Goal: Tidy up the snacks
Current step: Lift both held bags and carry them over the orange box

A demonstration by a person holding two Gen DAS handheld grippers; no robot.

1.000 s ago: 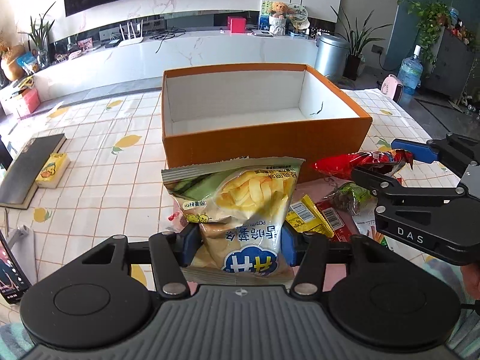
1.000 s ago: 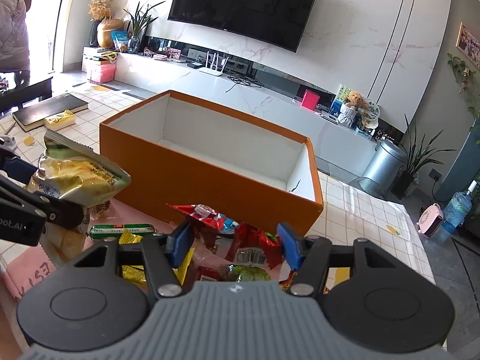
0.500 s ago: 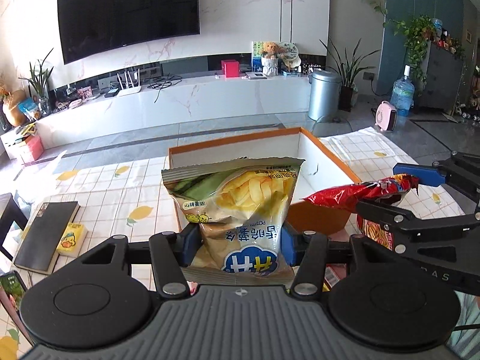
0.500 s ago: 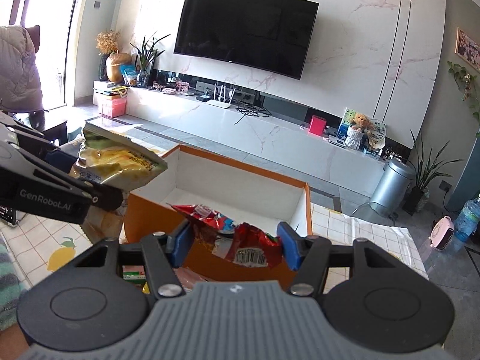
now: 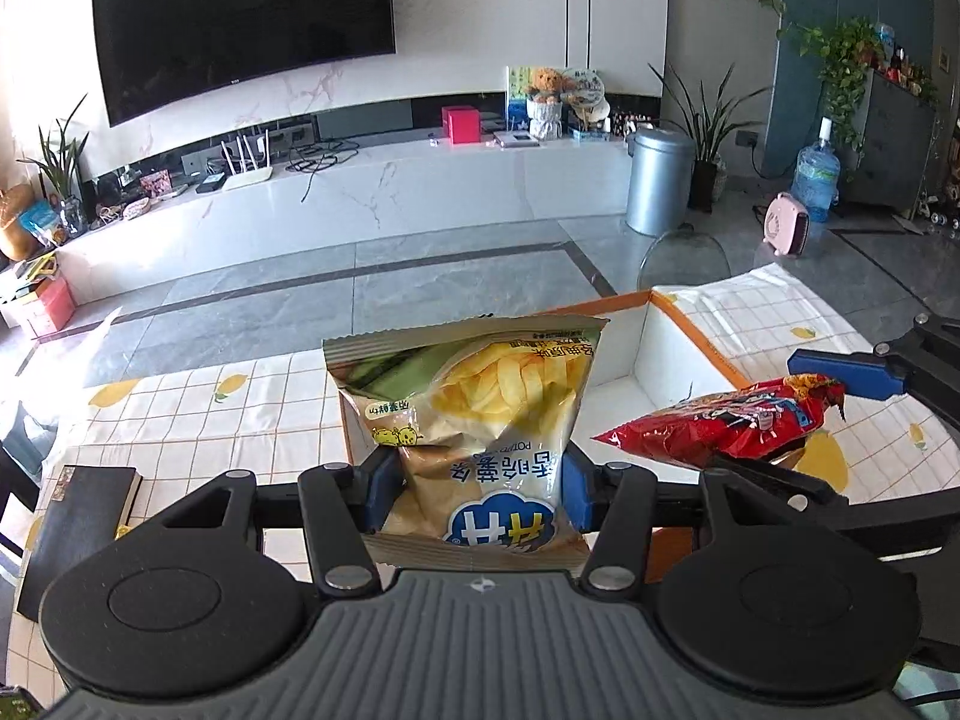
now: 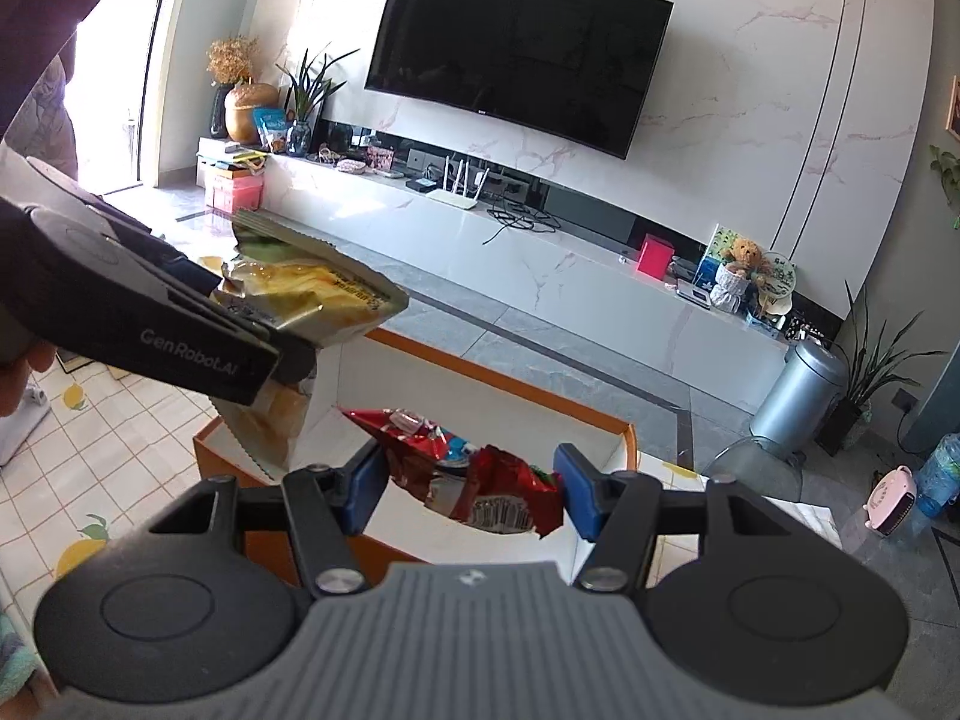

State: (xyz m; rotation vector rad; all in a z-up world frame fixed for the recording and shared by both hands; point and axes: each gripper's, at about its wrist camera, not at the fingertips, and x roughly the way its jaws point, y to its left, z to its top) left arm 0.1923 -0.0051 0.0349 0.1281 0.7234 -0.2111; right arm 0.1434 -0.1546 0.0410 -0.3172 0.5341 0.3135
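The chip bag (image 5: 480, 420) stands upright at the centre of the left wrist view, its long axis vertical and its print upside down. The left gripper (image 5: 480, 489) pinches its lower part between the blue pads. The red snack bag (image 6: 474, 480) lies slanted, its long axis going from upper left to lower right, pinched by the right gripper (image 6: 471, 489). Both bags hang over the orange box (image 6: 504, 384). The bags and grippers hide most of the box, and the white floor that shows looks bare.

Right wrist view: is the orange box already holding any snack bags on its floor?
No. The visible floor of the orange box is bare white; the red bag hangs in the right claw above it.
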